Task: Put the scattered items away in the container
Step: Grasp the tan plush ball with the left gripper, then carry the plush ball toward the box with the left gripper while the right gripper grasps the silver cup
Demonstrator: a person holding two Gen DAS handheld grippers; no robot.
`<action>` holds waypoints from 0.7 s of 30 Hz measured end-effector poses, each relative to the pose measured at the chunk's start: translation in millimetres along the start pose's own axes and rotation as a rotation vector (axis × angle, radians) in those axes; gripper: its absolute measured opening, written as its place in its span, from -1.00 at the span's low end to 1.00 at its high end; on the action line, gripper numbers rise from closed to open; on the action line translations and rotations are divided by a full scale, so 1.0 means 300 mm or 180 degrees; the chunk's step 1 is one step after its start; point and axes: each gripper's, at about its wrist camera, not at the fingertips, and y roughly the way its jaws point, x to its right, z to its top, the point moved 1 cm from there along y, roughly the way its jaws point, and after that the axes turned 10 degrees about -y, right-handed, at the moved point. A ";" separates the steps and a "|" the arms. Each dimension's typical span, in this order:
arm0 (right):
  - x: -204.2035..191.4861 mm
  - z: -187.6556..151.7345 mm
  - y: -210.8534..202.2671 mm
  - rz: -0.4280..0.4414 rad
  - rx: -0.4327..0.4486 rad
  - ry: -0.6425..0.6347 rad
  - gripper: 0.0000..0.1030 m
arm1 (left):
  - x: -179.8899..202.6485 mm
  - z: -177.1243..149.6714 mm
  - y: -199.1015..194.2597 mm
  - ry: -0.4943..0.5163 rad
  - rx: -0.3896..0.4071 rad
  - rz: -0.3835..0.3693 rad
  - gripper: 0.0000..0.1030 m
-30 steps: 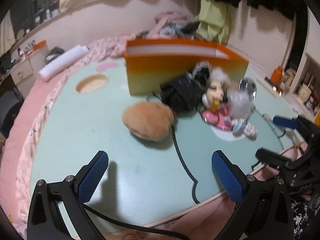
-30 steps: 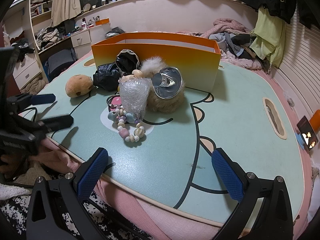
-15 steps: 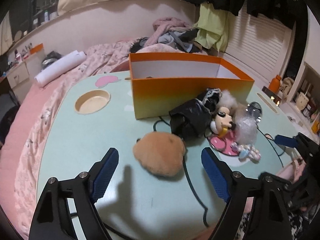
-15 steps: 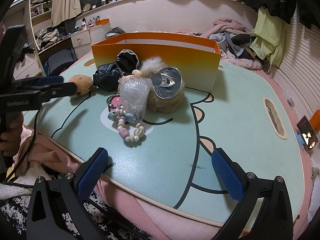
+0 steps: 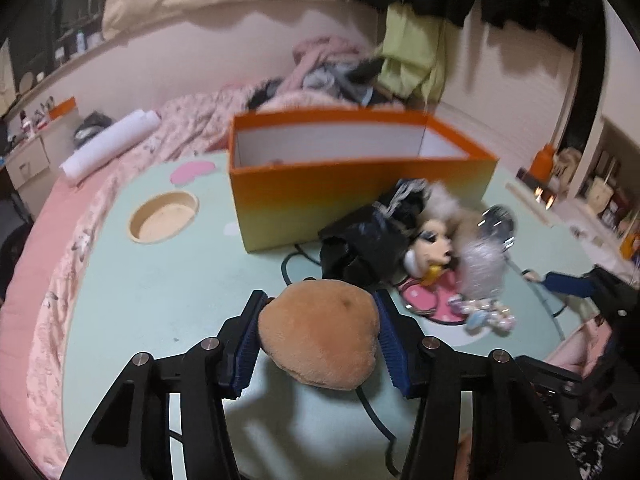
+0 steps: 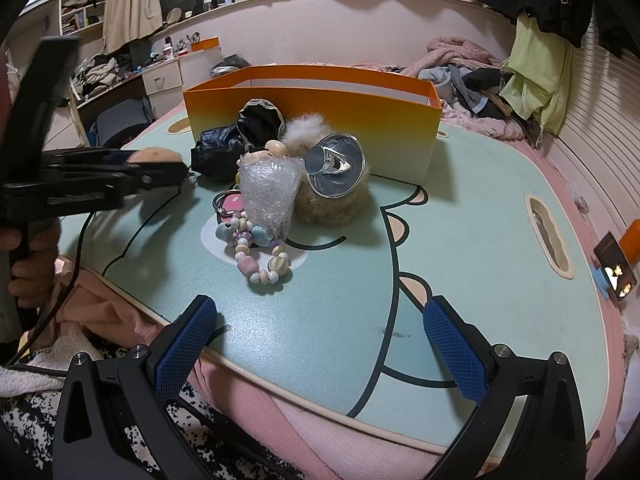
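Green table (image 6: 460, 216) cluttered; left claw (image 5: 320, 336) squeezing brown plush (image 5: 320, 340) for orange box (image 5: 352, 184); right claw (image 6: 320, 344) wide, waiting.

Left tongs (image 5: 318, 338) advanced across desk (image 5: 168, 280) from its near edge toward orange box (image 5: 352, 184) over the last second. Blue pads, wide apart a second ago and half a second ago, now pressed against both sides of brown plush toy (image 5: 320, 336). Toy, earlier ahead of the pads, now sits between them. In the right wrist view, left tongs (image 6: 160, 160) moved from the desk's near-left edge inward over the desk, beside the black bag (image 6: 224, 144).
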 end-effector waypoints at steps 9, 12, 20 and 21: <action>0.060 0.017 -0.043 0.0054 0.0217 0.0333 0.99 | 0.010 0.008 -0.131 -0.0109 0.0280 -0.0229 0.02; 0.104 0.062 -0.074 0.0204 0.0455 0.0621 0.88 | 0.015 0.012 -0.140 -0.0120 0.0293 -0.0261 0.02; 0.141 0.194 -0.008 0.0203 0.0541 0.0931 0.44 | 0.030 0.001 -0.136 -0.0093 0.0258 -0.0294 0.02; 0.148 0.199 0.013 0.0263 0.0505 0.1024 0.33 | 0.033 0.000 -0.135 -0.0091 0.0257 -0.0298 0.02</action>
